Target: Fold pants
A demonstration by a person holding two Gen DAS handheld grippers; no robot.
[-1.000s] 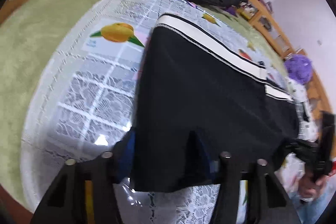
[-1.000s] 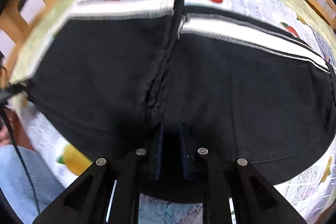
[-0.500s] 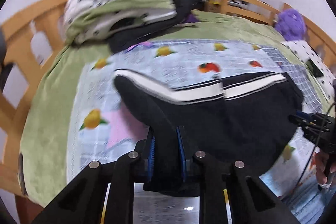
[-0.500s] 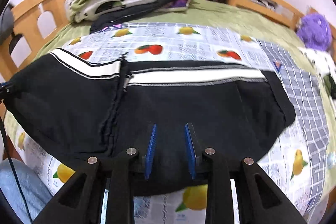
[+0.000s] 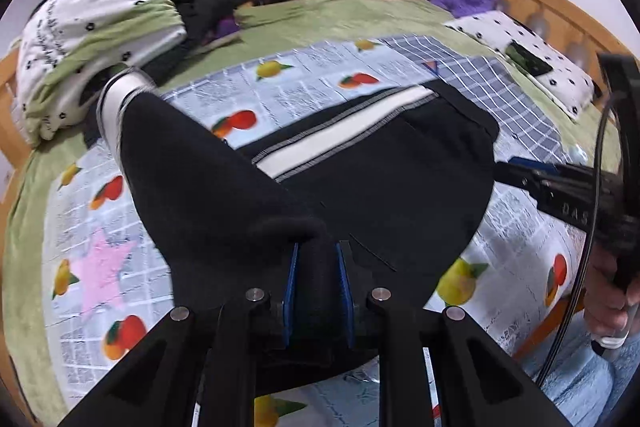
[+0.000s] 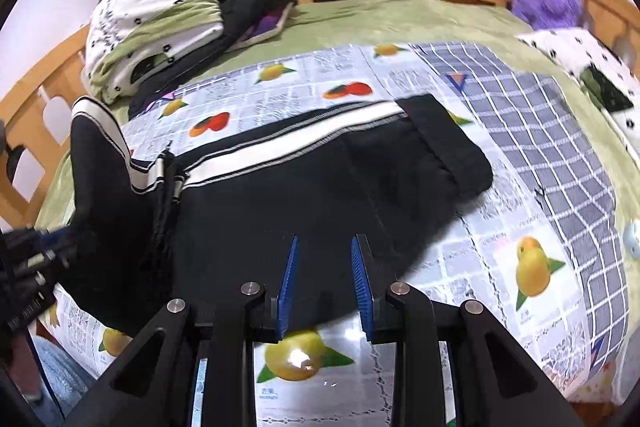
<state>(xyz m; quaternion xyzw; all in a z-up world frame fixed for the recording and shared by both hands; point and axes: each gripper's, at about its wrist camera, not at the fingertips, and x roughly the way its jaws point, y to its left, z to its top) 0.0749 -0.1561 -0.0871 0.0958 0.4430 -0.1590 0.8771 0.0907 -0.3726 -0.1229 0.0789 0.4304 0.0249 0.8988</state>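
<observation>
Both grippers are clamped on the pants [image 5: 384,187], one end being lifted over.
Left gripper [image 5: 316,291] and right gripper [image 6: 324,279] each pinching black cloth; laying the raised end flat is needed next.

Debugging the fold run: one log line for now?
left gripper just closed, shut on pants | right gripper jaws just widened, pants edge gripped

Matt black cloth pants [image 5: 400,187]
</observation>
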